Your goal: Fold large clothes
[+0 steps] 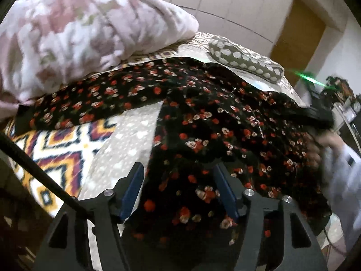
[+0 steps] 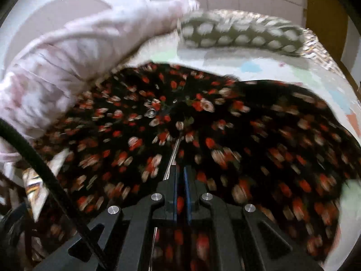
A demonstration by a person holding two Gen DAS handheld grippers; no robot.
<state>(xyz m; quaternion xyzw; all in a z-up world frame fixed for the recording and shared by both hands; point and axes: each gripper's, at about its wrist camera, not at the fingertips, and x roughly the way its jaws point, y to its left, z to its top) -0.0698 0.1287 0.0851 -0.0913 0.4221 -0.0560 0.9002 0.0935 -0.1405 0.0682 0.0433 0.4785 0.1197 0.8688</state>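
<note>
A black garment with red and cream flowers point(image 1: 203, 117) lies spread across a bed, one long part reaching left under a pink quilt. My left gripper point(image 1: 178, 176) is low over its near edge. The blue pads stand wide apart and the cloth lies loose between and below them. In the right wrist view the same garment point(image 2: 225, 135) fills the blurred frame. My right gripper point(image 2: 180, 178) has its pads almost together, pinching a fold of that cloth beside a thin silver strip. From the left wrist view the right gripper point(image 1: 320, 115) shows as a dark blur at the garment's right end, held by a hand in a white sleeve.
A bulky pink patterned quilt point(image 1: 79, 33) point(image 2: 67, 52) sits at the bed's left. A grey polka-dot pillow point(image 1: 243, 61) point(image 2: 241, 33) lies at the far side. A zigzag-patterned bedspread point(image 1: 58, 149) and grey dotted sheet point(image 1: 126, 144) cover the near left. Behind stand white wardrobe doors and a wooden door point(image 1: 297, 36).
</note>
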